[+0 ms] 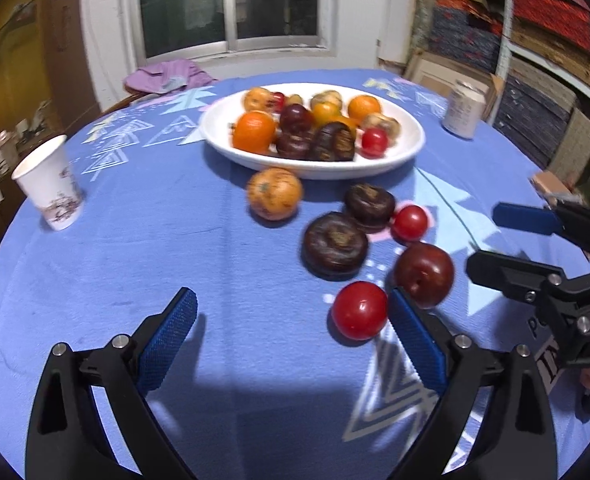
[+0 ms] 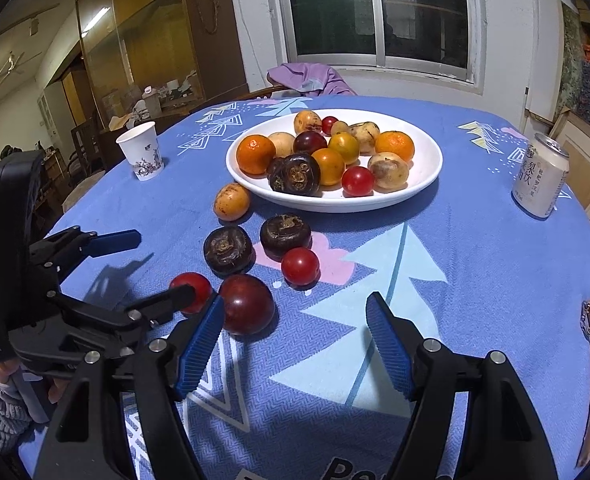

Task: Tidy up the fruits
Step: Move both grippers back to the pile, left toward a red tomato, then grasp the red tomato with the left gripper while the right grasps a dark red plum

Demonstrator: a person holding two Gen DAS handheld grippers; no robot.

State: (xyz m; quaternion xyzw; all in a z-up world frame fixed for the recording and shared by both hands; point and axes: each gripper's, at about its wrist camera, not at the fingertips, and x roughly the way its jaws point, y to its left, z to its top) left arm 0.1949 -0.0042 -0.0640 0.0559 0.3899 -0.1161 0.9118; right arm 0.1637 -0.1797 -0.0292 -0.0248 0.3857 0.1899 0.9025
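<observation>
Hovering: left claw (image 1: 291, 334) spread, empty | right claw (image 2: 295, 334) spread, empty | red plum (image 2: 247, 304) just beside

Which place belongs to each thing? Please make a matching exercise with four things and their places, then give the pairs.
Things:
1. paper cup
2. drink can
3. purple cloth
4. dark plum

Places:
A. on the table near its right edge
B. beside the right gripper's left finger
C. beyond the table, under the window
D. on the table near its left edge

Pairs: 1-D, 2-A, 3-C, 4-B
</observation>
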